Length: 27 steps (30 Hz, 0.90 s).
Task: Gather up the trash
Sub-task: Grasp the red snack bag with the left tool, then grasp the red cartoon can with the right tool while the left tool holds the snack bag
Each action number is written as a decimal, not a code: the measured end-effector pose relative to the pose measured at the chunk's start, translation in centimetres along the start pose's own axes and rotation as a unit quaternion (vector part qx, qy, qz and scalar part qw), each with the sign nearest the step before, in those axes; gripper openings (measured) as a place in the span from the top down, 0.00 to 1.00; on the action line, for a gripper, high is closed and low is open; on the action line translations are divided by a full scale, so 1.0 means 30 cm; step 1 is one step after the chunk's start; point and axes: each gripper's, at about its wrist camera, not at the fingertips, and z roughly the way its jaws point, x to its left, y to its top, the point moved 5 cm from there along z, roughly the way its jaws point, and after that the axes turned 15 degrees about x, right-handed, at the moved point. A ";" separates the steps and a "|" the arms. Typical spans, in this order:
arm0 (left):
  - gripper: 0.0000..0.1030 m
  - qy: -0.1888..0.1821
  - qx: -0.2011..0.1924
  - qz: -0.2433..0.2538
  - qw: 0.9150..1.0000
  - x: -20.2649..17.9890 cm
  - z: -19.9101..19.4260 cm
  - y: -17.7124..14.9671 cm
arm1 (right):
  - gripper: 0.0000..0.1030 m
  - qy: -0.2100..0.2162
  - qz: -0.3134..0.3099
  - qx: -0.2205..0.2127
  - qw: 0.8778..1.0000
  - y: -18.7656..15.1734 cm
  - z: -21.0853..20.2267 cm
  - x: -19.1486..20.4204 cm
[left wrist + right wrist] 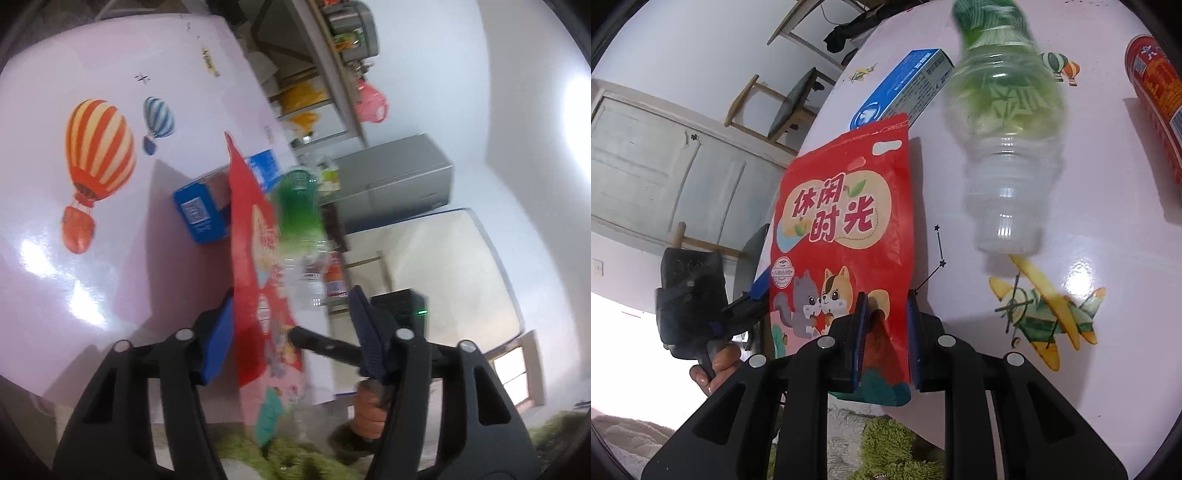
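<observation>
A red snack pouch with cartoon squirrels stands upright over the near edge of the pink table. My right gripper is shut on its lower part, a blue pad on each side. In the left wrist view the pouch shows edge-on between the wide-open jaws of my left gripper; its left pad is close beside the pouch. A clear plastic bottle with a green label, blurred, is just right of the pouch. A blue carton lies behind it, and a red can at the far right.
The table has balloon and airplane stickers. A green shaggy rug lies below the table edge. Wooden chairs and a white cabinet stand beyond. A grey fridge and shelves show in the left wrist view.
</observation>
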 end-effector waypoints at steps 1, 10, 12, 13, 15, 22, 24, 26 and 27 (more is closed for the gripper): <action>0.55 0.010 0.005 -0.003 1.000 0.005 0.014 0.000 | 0.81 0.001 -0.001 0.001 1.000 0.002 0.004 0.005; 0.87 0.075 0.024 -0.006 0.997 0.030 0.078 -0.002 | 0.78 -0.033 -0.019 -0.006 0.999 -0.023 -0.032 0.002; 0.91 0.074 0.023 -0.004 0.997 0.032 0.078 -0.002 | 0.71 -0.056 -0.024 -0.014 0.998 -0.033 -0.061 -0.003; 0.91 0.078 0.022 -0.002 0.997 0.037 0.075 0.001 | 0.62 -0.067 -0.025 -0.019 0.997 -0.038 -0.077 -0.005; 0.91 0.081 0.022 0.003 0.996 0.030 0.076 0.008 | 0.56 -0.082 -0.026 -0.036 0.996 -0.048 -0.124 -0.013; 0.91 0.104 0.026 0.022 0.994 0.024 0.093 0.020 | 0.39 -0.104 -0.001 -0.153 0.983 -0.073 -0.417 -0.097; 0.91 0.106 0.028 0.022 0.994 0.033 0.094 0.020 | 0.36 -0.115 0.028 -0.189 0.975 -0.070 -0.499 -0.156; 0.91 0.108 0.031 0.021 0.993 0.038 0.098 0.019 | 0.30 -0.125 0.067 -0.214 0.966 -0.060 -0.568 -0.226; 0.91 0.109 0.031 0.022 0.993 0.042 0.097 0.016 | 0.30 -0.129 0.079 -0.221 0.964 -0.060 -0.588 -0.255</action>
